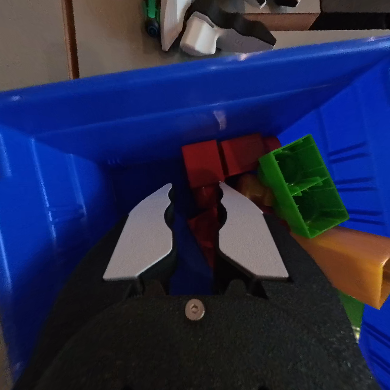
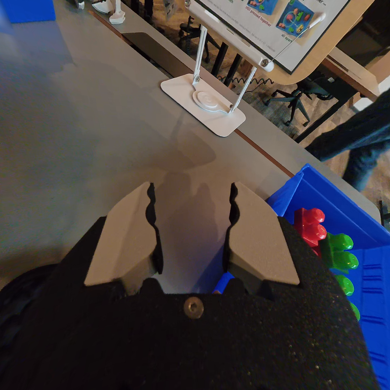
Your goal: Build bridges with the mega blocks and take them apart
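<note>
Left gripper (image 1: 195,185): inside the blue bin (image 1: 126,109), fingers partly open, nothing clamped; a red block (image 1: 202,230) lies in the gap between them, contact not clear

Right gripper (image 2: 191,185): above the bare grey tabletop (image 2: 84,126), fingers wide apart, empty

Blocks, left wrist view: red blocks (image 1: 221,158) against the far wall of the bin; green block (image 1: 301,185) tilted, hollow underside facing the camera; orange block (image 1: 348,266) beneath and just beside it, toward the right wall

Blocks, right wrist view: a red studded block (image 2: 310,228) and a green studded block (image 2: 339,253) in the bin at the table's near right edge

Other: white stand (image 2: 202,105) holding a printed sheet (image 2: 274,25), far edge of table

Step in hand, as judged: fetching the first piece; no bridge stands on the table, so building seems barely begun

Next move calls for: closing the left fingers square on the red block's flat sides, lifting clear of the bin wall and the tilted green block, then setting it studs up on the open table before the right gripper
</note>
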The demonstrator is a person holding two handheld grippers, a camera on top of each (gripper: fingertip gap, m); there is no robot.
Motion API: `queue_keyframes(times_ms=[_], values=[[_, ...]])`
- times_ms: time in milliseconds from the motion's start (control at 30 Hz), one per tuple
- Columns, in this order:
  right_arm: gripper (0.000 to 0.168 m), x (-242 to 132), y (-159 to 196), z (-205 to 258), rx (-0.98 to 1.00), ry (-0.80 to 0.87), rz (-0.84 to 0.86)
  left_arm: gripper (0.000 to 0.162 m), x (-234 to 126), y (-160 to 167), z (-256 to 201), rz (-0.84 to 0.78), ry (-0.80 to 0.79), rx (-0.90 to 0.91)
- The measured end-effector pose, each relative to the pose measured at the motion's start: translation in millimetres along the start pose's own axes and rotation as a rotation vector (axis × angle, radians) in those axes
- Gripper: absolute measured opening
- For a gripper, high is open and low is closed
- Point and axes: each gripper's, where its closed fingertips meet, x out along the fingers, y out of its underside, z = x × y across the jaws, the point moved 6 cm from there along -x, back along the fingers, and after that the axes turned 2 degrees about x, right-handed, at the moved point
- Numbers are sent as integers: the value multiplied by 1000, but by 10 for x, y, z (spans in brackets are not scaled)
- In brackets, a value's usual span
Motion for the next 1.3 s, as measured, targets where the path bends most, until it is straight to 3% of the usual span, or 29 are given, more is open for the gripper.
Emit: queue_keyframes(times_ms=[167,533,800,1067,1300], values=[[68,14,8,-2,1,-3,3,32,-18,-13,14,-30,0,-1],[68,23,11,7,-3,-5,14,43,24,16,-103,32,39,69],[68,14,22,8,-3,-4,15,33,106,20,-87,59,-50,106],[68,46,19,66,-31,-37,25,32,-403,-41,-155,-61,-69,191],[68,15,-73,175,-81,-72,6,32,-1043,-43,-754,-171,-26,418]])
